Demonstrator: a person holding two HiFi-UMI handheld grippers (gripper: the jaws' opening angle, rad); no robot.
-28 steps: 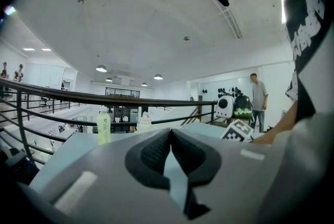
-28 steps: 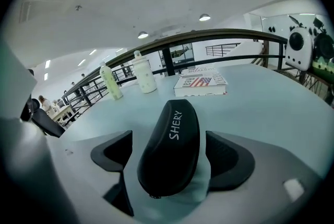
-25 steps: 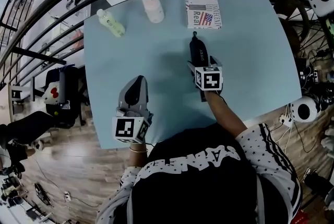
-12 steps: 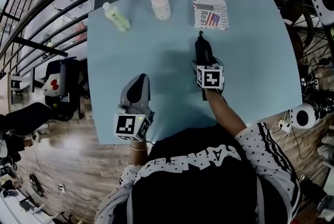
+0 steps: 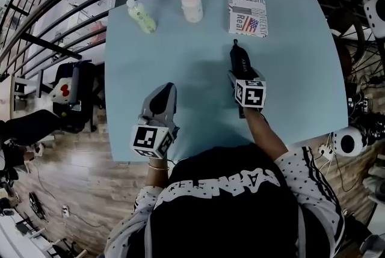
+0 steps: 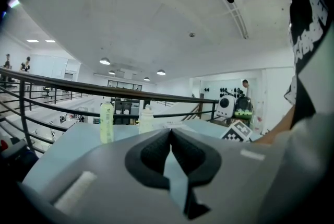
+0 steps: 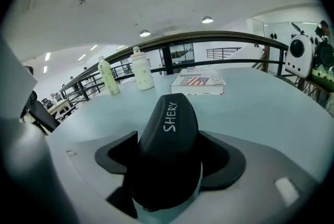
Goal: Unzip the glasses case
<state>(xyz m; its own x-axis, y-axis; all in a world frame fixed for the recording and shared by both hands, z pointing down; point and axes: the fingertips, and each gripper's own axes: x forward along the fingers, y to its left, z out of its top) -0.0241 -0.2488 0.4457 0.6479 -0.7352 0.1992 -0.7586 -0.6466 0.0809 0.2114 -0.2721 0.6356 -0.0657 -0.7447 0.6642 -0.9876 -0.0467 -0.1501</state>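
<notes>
pale blue bench [image 5: 289, 58] beside railing. head view: glasses case [image 5: 240, 61] at 1 o'clock of bench centre, lying 12-to-6, near end in right gripper [image 5: 240, 75]. left gripper [image 5: 163, 91] at 7 o'clock, well apart from case. book [image 5: 247, 11] at 12 o'clock of case; white bottle [image 5: 192, 5], green bottle [image 5: 141, 16] toward 10.
left gripper view: fingers [image 6: 151, 155] tips together, nothing between.
right gripper view: fingers [image 7: 222, 163] just been closing, clamped on case sides.

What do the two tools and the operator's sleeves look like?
Both the left tool and right tool have smooth grey shells with black pads. Each carries a cube of black-and-white square markers. Sleeves are white, dotted with small black stars, with black stripes; the top is black with white lettering. No cables visible.
</notes>
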